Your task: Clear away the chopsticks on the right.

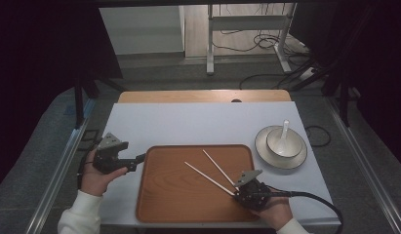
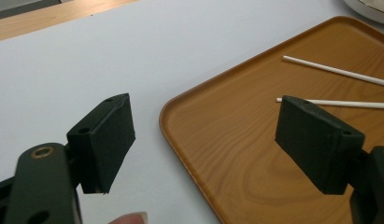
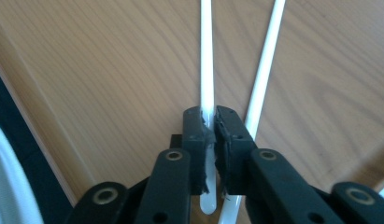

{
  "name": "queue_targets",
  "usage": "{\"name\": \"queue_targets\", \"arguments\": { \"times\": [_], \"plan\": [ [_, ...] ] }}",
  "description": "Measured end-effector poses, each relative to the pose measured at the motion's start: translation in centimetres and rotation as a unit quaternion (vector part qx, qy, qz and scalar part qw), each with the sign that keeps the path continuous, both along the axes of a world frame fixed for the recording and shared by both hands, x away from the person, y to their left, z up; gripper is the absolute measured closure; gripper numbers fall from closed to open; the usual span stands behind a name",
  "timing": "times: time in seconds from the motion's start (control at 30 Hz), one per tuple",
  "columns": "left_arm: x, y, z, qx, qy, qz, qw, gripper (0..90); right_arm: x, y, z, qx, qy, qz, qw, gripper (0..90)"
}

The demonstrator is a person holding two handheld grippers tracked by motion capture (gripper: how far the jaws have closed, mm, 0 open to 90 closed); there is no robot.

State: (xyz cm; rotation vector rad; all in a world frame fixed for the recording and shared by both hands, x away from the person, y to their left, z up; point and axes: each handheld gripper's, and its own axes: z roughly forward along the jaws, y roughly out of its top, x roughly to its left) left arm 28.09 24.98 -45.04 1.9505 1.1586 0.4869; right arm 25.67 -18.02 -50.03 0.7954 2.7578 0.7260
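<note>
**Station Status: Chopsticks on Tray, Right Tongs Engaged**

**Room and surface.** The high view shows a grey carpeted floor point(image 1: 154, 73), a metal stand frame point(image 1: 247, 29) with loose cables behind the work area, and dark screens at both sides. The bench point(image 1: 203, 122) carries a pale grey-white sheet; a strip of bare wood runs along its far edge. No brand, label or legible writing can be made out on any item.

**Tray.** A wood-grain tray point(image 1: 188, 200) with rounded corners lies at the centre of the bench, toward the near edge.

**Dishware.** A white plate point(image 1: 266, 151) sits well apart from the tray's far right corner. A white bowl point(image 1: 276, 144) stands on it, with a white spoon point(image 1: 285, 130) resting inside.

**Left tongs.** The left tongs point(image 1: 139, 158) are held just beside the tray's left rim. The left gripper view shows the jaws standing wide apart with nothing between them, one pad over the bench sheet, the other over the tray. This view also shows the tips of both chopsticks.

**Right tongs.** The right tongs point(image 3: 213, 135) are at the near right part of the tray. The right gripper view shows what the high view cannot resolve: the pads sit closely on either side of one chopstick point(image 3: 206, 60), gripping it near its end. The second chopstick point(image 3: 266, 65) lies just beside the right-hand jaw, outside the grip.

**Chopsticks.** Both white chopsticks point(image 1: 208, 170) lie on the tray floor, angled toward its far left, converging at the right tongs.
</note>
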Motion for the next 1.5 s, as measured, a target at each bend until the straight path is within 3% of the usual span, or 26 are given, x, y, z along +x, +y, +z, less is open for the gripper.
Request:
{"name": "queue_targets", "arguments": {
  "times": [0.17, 0.27, 0.37, 0.43, 0.57, 0.8, 0.93, 1.2, 1.4, 1.5],
  "plan": [
    [0.0, 0.0, 0.0, 0.001, 0.000, 0.000, 1.0000, 19.7, -0.1, -0.3, 1.0, 0.021, -0.032, -0.002, 0.9993, 59.0],
    [0.0, 0.0, 0.1, 0.001, -0.001, 0.000, 1.0000, 19.7, 0.1, -0.5, 1.7, 0.039, -0.042, -0.001, 0.9984, 53.6],
    [0.0, -0.1, 0.0, 0.001, -0.001, 0.000, 1.0000, 19.7, 0.4, -0.5, 2.4, 0.062, -0.046, 0.001, 0.9970, 50.0],
    [0.0, -0.1, 0.0, 0.002, -0.001, 0.001, 1.0000, 19.7, 0.4, -0.5, 3.1, 0.071, -0.064, 0.001, 0.9954, 46.3],
    [0.1, -0.3, -0.1, 0.003, 0.001, -0.001, 1.0000, 19.7, 0.9, -1.1, 4.4, 0.080, -0.081, 0.007, 0.9935, 41.5],
    [-0.1, -0.5, -0.1, 0.005, 0.002, -0.003, 1.0000, 19.7, 1.8, -2.5, 6.1, 0.091, -0.109, -0.017, 0.9897, 38.1],
    [-0.2, -0.3, 0.0, 0.005, 0.000, -0.002, 1.0000, 19.7, 2.0, -4.3, 7.1, 0.092, -0.134, -0.040, 0.9859, 37.6],
    [-0.3, -0.2, 0.0, 0.003, -0.001, 0.002, 1.0000, 19.7, 2.2, -9.4, 7.7, 0.078, -0.155, -0.100, 0.9797, 36.5],
    [-0.2, -0.4, 0.0, 0.003, 0.000, 0.001, 1.0000, 19.7, 1.1, -13.0, 8.6, 0.074, -0.161, -0.140, 0.9741, 36.7],
    [-0.2, -0.5, 0.0, 0.004, 0.000, -0.001, 1.0000, 19.6, -0.2, -13.4, 9.0, 0.083, -0.161, -0.148, 0.9722, 36.5]
  ]
}}
